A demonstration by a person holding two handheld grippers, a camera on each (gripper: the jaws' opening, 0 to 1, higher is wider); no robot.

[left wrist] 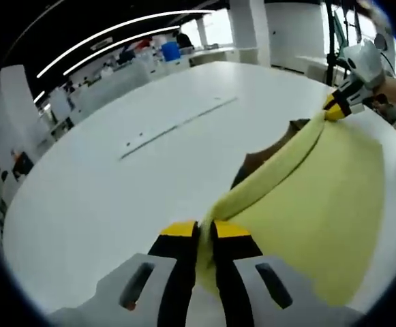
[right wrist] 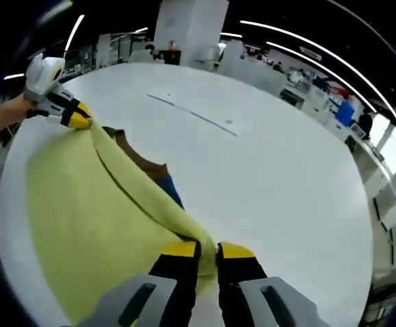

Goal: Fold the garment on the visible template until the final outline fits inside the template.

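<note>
Both grippers are pinching the yellow garment (left wrist: pixel 320 197) along one edge and holding that edge up off the white surface (left wrist: pixel 116 191), stretched between them. In the left gripper view, the left gripper (left wrist: pixel 205 235) is clamping its jaws on one end of the raised edge, while the right gripper (left wrist: pixel 339 103) is holding the far end. The right gripper view is showing the same from the other side: the right gripper (right wrist: pixel 207 253) is gripping cloth with closed jaws, and the left gripper (right wrist: pixel 71 114) is biting the opposite corner.

A brown template (left wrist: pixel 272 146), with a blue strip (right wrist: pixel 173 191) beside it, is peeking out from beneath the lifted fabric.

The main risk appears to be uneven lowering: if one end is dropping sooner, the fold would land skewed and overhang the template. Pulling the edge too taut could also drag the lower layer across the surface, or slip cloth from a pinch.
</note>
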